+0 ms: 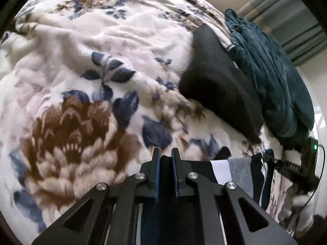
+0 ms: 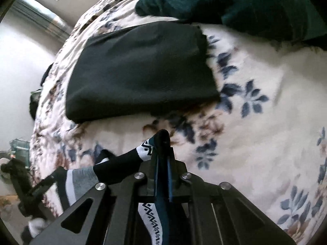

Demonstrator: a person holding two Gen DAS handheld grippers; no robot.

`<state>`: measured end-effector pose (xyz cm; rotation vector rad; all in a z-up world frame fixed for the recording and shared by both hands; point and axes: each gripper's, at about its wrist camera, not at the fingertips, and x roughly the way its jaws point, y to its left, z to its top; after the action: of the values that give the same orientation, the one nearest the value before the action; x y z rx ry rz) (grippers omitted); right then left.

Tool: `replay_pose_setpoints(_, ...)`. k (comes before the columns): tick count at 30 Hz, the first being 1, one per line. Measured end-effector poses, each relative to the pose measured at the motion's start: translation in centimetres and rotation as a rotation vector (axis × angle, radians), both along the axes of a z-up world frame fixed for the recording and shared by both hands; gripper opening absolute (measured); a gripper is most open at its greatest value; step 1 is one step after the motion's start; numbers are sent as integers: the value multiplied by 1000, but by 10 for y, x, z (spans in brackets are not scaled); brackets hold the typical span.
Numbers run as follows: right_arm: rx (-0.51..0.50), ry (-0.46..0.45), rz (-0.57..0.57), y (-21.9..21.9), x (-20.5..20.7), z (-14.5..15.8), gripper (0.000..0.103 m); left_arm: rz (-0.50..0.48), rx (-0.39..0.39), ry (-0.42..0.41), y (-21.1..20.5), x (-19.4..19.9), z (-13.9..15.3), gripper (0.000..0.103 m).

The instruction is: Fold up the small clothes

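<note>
A striped sock, black, white and grey with a patterned band, is stretched between both grippers. My left gripper (image 1: 166,153) is shut on one end of the sock (image 1: 235,170), which runs off to the right toward the other gripper (image 1: 290,167). My right gripper (image 2: 162,143) is shut on the patterned end of the sock (image 2: 114,163); the sock runs left toward the left gripper (image 2: 34,189). Both are held just above the floral blanket (image 1: 81,81).
A folded black garment (image 2: 139,71) lies on the blanket ahead, and it also shows in the left wrist view (image 1: 216,81). A crumpled teal garment (image 1: 269,75) lies behind it, near the bed edge. Curtains (image 1: 286,16) hang beyond.
</note>
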<state>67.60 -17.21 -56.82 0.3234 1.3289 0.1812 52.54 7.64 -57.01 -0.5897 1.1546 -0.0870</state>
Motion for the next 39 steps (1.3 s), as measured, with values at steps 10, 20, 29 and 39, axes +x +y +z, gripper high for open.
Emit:
replay_pose_setpoints(10,104,190,-43,-34,-46,-13,42,78,-118,12,22,-49,33,58)
replay_pose_setpoints(20,250,415,-111,-45,-174,-55,11,49,-83,164,-12,-136,15,58)
replay_pose_setpoints(29,185,372,-154,-71,-211,-20,5,37,-29,155,-13,-141,22,58)
replay_pose_setpoints(39,83,104,414,46,-77,49,76,58,64,69,-5,-122,38,58)
